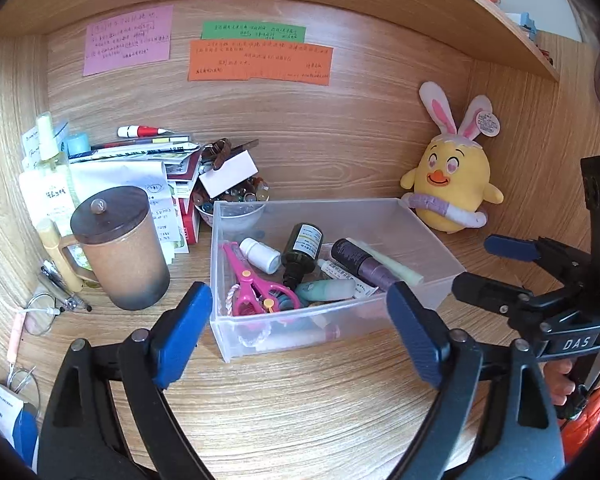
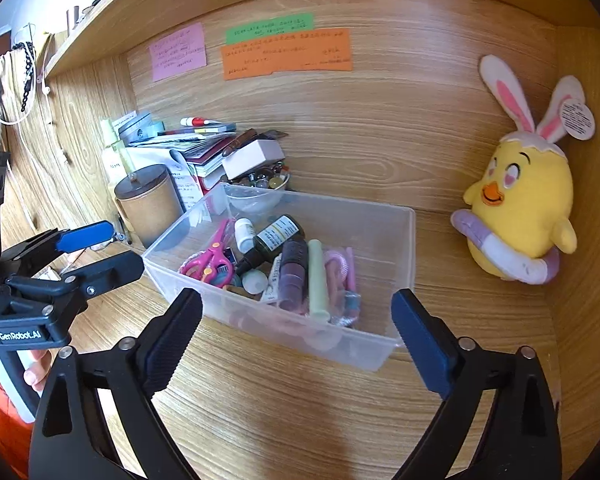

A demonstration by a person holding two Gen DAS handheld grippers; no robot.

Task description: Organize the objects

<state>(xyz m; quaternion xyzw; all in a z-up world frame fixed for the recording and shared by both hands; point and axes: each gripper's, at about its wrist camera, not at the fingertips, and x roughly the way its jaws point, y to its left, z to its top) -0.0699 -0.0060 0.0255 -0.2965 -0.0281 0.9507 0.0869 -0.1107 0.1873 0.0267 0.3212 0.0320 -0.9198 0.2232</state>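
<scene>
A clear plastic bin (image 1: 420, 236) stands on the wooden desk and also shows in the right wrist view (image 2: 396, 240). It holds pink scissors (image 1: 256, 284), a dark bottle (image 1: 302, 250), a small white bottle (image 1: 260, 255), a purple tube (image 1: 364, 265) and several other tubes. My left gripper (image 1: 300, 332) is open and empty, just in front of the bin's near wall. My right gripper (image 2: 298, 336) is open and empty, in front of the bin's near right corner. Each gripper shows in the other's view: the right one (image 1: 496, 268) and the left one (image 2: 100, 248).
A brown lidded mug (image 1: 120, 246) stands left of the bin, with a stack of papers and books (image 1: 148, 164) and a bowl of beads (image 1: 236, 200) behind. A yellow chick plush (image 1: 452, 184) sits at the back right. Sticky notes (image 1: 260, 60) hang on the back panel.
</scene>
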